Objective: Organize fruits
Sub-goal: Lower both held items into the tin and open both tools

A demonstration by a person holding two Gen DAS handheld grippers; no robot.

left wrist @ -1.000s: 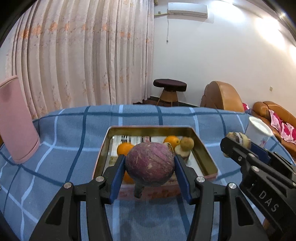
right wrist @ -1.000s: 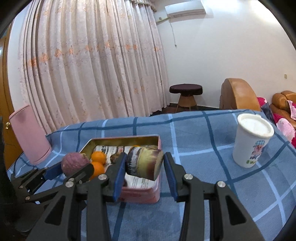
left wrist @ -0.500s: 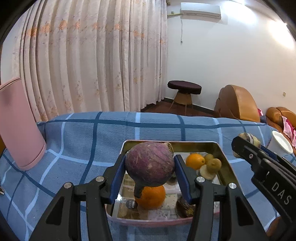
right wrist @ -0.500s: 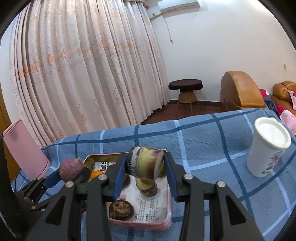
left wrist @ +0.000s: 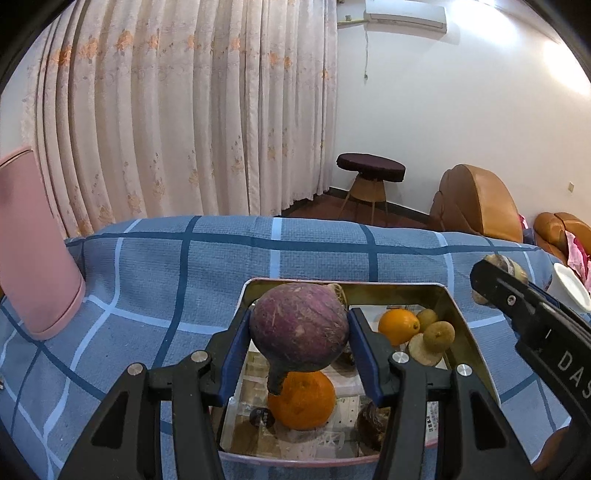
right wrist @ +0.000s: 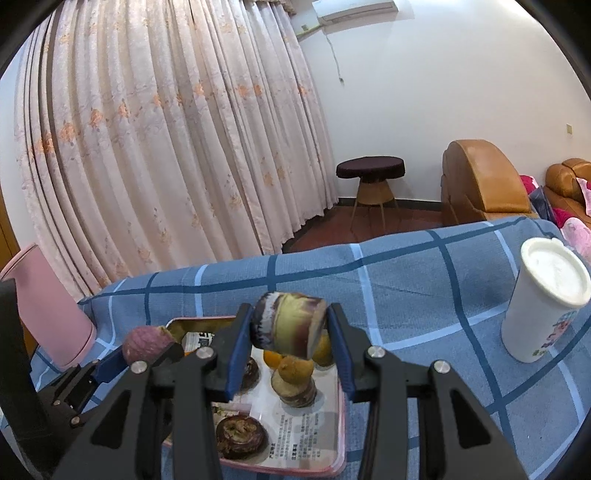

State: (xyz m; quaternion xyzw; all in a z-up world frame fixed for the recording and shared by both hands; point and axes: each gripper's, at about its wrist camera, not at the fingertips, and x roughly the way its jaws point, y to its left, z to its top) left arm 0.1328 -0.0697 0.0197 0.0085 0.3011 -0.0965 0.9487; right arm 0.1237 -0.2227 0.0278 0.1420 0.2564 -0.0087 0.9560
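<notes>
Left gripper (left wrist: 299, 341) clamps a purple root (left wrist: 299, 328) above the tin (left wrist: 463, 332); right gripper (right wrist: 290, 341) squeezes what looks like a cut stem piece (right wrist: 288, 326).

Probably a home living room: leather sofa (right wrist: 480, 181), floral curtains (right wrist: 166, 129), air conditioner (left wrist: 404, 16).

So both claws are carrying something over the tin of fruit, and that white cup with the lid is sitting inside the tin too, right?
Not quite. The left gripper holds the purple root and the right gripper holds the cut chunk above the tin, but the white cup stands outside it, on the blue checked cloth to the right. The right wrist view shows this.
</notes>
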